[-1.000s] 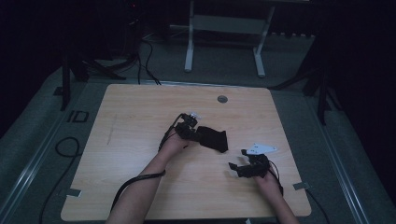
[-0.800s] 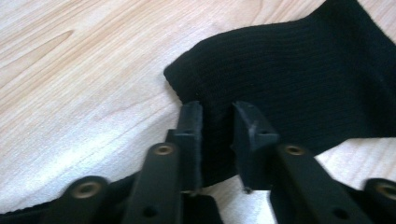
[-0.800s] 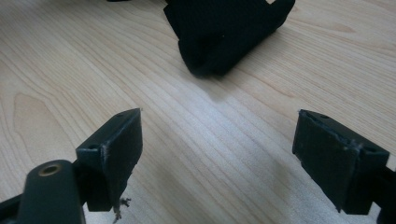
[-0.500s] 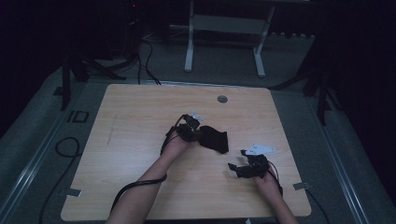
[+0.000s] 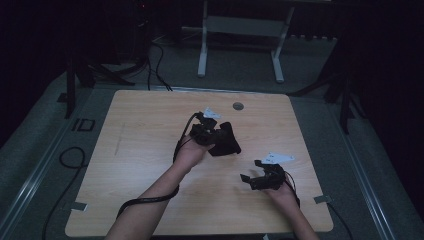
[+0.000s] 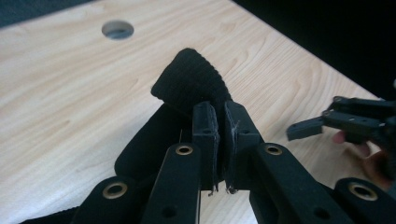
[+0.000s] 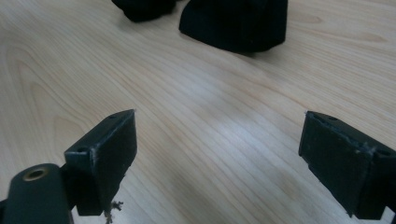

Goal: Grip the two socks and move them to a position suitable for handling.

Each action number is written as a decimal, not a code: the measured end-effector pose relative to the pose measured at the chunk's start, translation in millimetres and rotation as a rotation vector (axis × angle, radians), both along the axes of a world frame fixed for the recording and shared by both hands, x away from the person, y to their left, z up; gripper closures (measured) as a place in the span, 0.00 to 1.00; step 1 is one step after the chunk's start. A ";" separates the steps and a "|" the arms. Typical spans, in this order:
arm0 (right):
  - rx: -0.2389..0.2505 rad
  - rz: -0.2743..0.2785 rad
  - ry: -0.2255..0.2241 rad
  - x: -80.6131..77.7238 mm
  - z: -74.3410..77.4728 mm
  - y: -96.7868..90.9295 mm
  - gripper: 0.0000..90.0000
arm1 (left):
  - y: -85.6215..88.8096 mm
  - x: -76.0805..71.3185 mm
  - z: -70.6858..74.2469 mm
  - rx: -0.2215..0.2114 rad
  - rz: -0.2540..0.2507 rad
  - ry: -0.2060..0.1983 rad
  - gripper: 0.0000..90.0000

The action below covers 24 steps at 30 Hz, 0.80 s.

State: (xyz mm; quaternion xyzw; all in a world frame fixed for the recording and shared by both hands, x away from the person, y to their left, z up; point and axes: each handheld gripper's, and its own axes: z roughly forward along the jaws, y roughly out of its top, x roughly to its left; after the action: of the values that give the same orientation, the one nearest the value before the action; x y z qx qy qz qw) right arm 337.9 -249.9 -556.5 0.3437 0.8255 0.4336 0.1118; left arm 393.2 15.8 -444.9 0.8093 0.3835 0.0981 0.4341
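A black ribbed knit cloth lies near the middle of the wooden table. My left gripper holds it by one edge. Its jaws have just been closing, and in the left gripper view the pads pinch the cloth, which folds over above them. My right gripper rests low over the table's right front with its jaws wide apart. In the right gripper view nothing lies between its fingers, and the cloth sits farther off. The left gripper view also shows the right gripper at the right edge.
A round cable hole sits at the table's far edge. Cables trail from both grippers across the table front. Beyond the table, a white stand rises from the dark floor, with more cables to the left.
My left gripper has closed on the black cloth and risen a little, pulling the pinched edge up with it. My right gripper has stayed in place.
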 end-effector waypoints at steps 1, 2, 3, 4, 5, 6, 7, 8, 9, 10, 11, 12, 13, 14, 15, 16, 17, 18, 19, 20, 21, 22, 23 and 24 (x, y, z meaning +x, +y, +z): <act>0.004 -0.007 0.003 0.5 0.8 1.0 0.12 | 0.1 -2.4 3.9 -0.014 -0.009 0.002 0.94; 0.008 -0.011 0.002 1.3 1.4 2.3 0.12 | 0.1 -2.4 3.9 -0.014 -0.009 0.002 0.94; 0.011 -0.015 0.001 1.9 2.2 3.9 0.13 | -0.1 -5.1 7.7 -0.025 -0.014 0.001 0.95; 0.014 -0.011 0.004 2.6 2.9 5.5 0.13 | -0.9 -10.5 15.3 -0.037 -0.026 -0.011 0.94; 0.017 -0.010 -0.001 3.0 3.6 7.0 0.15 | -1.0 -13.0 19.0 -0.054 -0.034 -0.014 0.95; 0.022 -0.019 -0.018 3.3 4.1 8.1 0.17 | -1.4 -15.4 22.9 -0.067 -0.041 -0.013 0.95; 0.026 -0.021 -0.023 3.9 4.7 8.8 0.20 | -2.2 -18.0 26.8 -0.075 -0.049 -0.019 0.95; 0.028 -0.019 -0.029 4.5 5.4 9.5 0.24 | -3.1 -20.7 30.8 -0.078 -0.060 -0.028 0.95; 0.031 -0.020 -0.038 4.5 6.0 10.4 0.27 | -3.1 -20.7 30.8 -0.078 -0.060 -0.028 0.95; 0.028 -0.020 -0.044 4.7 6.8 11.1 0.29 | -4.7 -23.5 34.4 -0.077 -0.068 -0.036 0.95; 0.024 -0.020 -0.053 4.7 7.5 11.5 0.29 | -5.4 -26.0 37.7 -0.078 -0.071 -0.041 0.94; 0.024 -0.020 -0.053 4.7 7.5 11.5 0.29 | -5.9 -27.8 40.3 -0.095 -0.073 -0.039 0.94; 0.024 -0.020 -0.053 4.7 7.5 11.5 0.29 | -5.9 -27.8 40.3 -0.095 -0.073 -0.039 0.95; 0.034 -0.025 -0.060 2.8 9.3 12.0 0.29 | -7.8 -33.4 46.4 -0.118 -0.082 -0.047 0.94; 0.037 -0.025 -0.060 2.5 9.5 12.1 0.29 | -8.8 -35.4 48.5 -0.126 -0.091 -0.046 0.94; 0.044 -0.021 -0.060 1.9 9.4 12.3 0.29 | -9.6 -37.3 50.4 -0.138 -0.096 -0.046 0.95; 0.045 -0.023 -0.061 1.6 9.3 12.8 0.28 | -9.6 -37.3 50.4 -0.138 -0.096 -0.046 0.94; 0.045 -0.023 -0.061 1.6 9.3 12.8 0.28 | -10.3 -38.8 52.3 -0.149 -0.104 -0.044 0.94; 0.045 -0.023 -0.061 1.6 9.3 12.8 0.28 | -10.3 -38.8 52.3 -0.149 -0.104 -0.044 0.94; 0.045 -0.045 -0.057 1.8 8.0 14.9 0.27 | -12.3 -44.9 58.4 -0.196 -0.127 -0.036 0.95; 0.037 -0.055 -0.058 2.5 7.3 15.5 0.28 | -12.7 -47.0 60.3 -0.203 -0.138 -0.034 0.95; 0.014 -0.086 -0.070 2.6 6.7 15.7 0.37 | -12.6 -49.3 61.9 -0.206 -0.140 -0.038 0.95; -0.003 -0.109 -0.082 2.9 6.3 14.4 0.44 | -12.6 -49.3 61.9 -0.206 -0.140 -0.038 0.95; -0.003 -0.109 -0.082 2.9 6.3 14.4 0.44 | -11.6 -51.2 63.0 -0.209 -0.140 -0.041 0.95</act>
State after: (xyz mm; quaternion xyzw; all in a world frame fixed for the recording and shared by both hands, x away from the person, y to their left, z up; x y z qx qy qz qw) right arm 340.8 -235.5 -550.2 0.3698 0.8008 0.4396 0.1696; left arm 342.0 4.2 -381.9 0.7822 0.3252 0.0437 0.5296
